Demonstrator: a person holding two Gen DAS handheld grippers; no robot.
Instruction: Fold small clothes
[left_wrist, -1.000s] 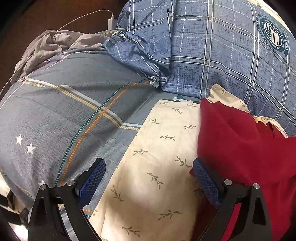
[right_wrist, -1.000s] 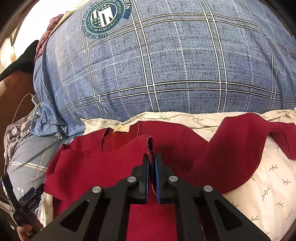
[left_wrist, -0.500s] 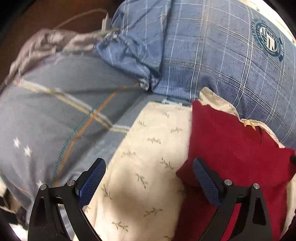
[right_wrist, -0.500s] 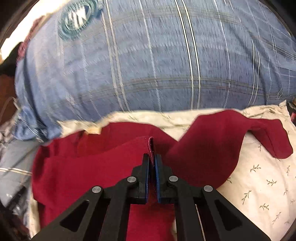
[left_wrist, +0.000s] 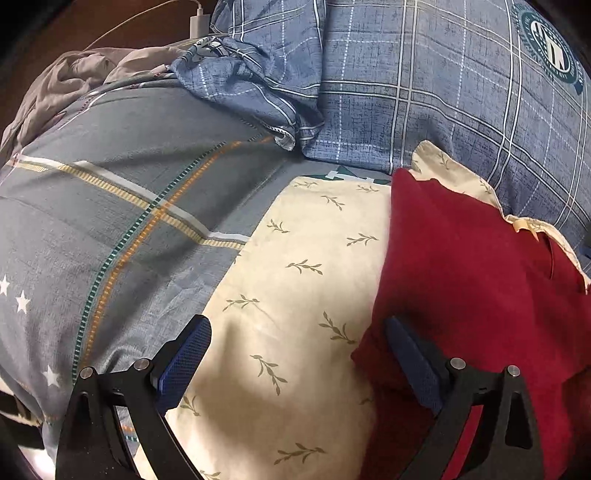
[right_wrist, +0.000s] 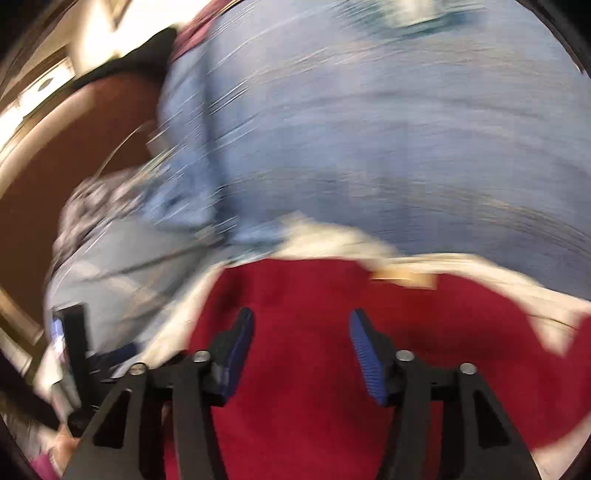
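Cream leaf-print cloth, right gripper newly opened over red garment

You've got a bed with a grey plaid star-print sheet as the surface, with a blue plaid pillow at its head, a cream leaf-print cloth spread below it, and the red garment lying on that cloth.

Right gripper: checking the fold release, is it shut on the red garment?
No, the right gripper is open, with the red garment lying beneath.
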